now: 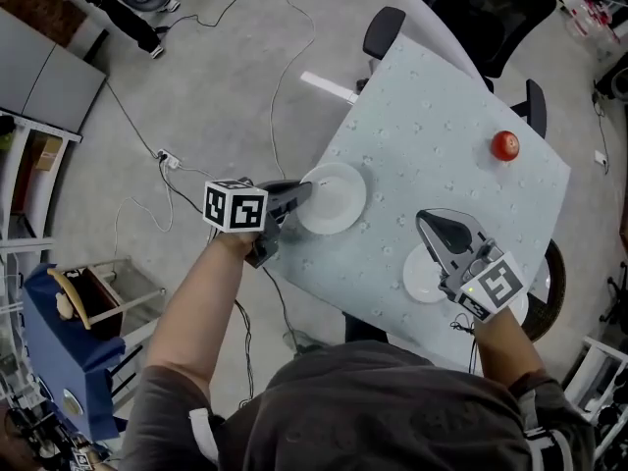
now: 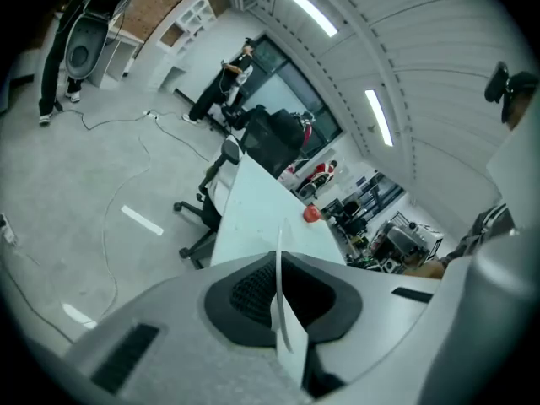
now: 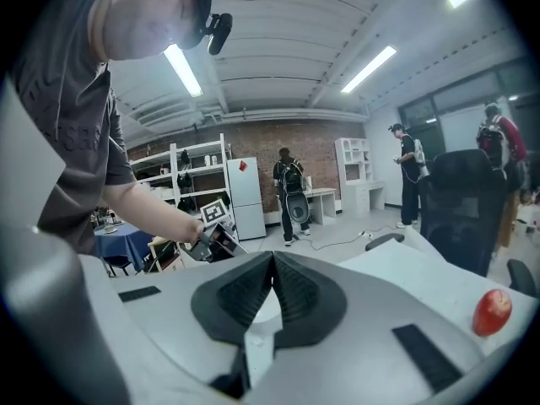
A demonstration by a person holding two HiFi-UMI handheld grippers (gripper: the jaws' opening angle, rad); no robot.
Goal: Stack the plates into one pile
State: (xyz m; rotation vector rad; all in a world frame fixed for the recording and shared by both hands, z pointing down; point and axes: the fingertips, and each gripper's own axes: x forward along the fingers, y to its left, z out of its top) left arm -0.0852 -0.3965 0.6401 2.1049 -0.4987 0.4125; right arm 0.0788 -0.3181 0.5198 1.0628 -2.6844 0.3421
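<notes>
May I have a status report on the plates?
Left gripper shut on rim of first plate. Right gripper shut, empty, over second plate. Red fruit aside.

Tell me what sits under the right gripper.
A white plate lies on the table beneath the right gripper. The gripper covers part of it, so what lies there cannot be seen.

Table (image 1: 422,155) bare between left plate (image 1: 339,196) and right plate (image 1: 424,277): open lane. Apple (image 1: 504,145) far back right, well apart. Left tool (image 1: 306,192) clamps left plate's left rim; right tool (image 1: 425,221) hangs over right plate. Chairs (image 1: 385,29) line the far edges, probably below the top.
</notes>
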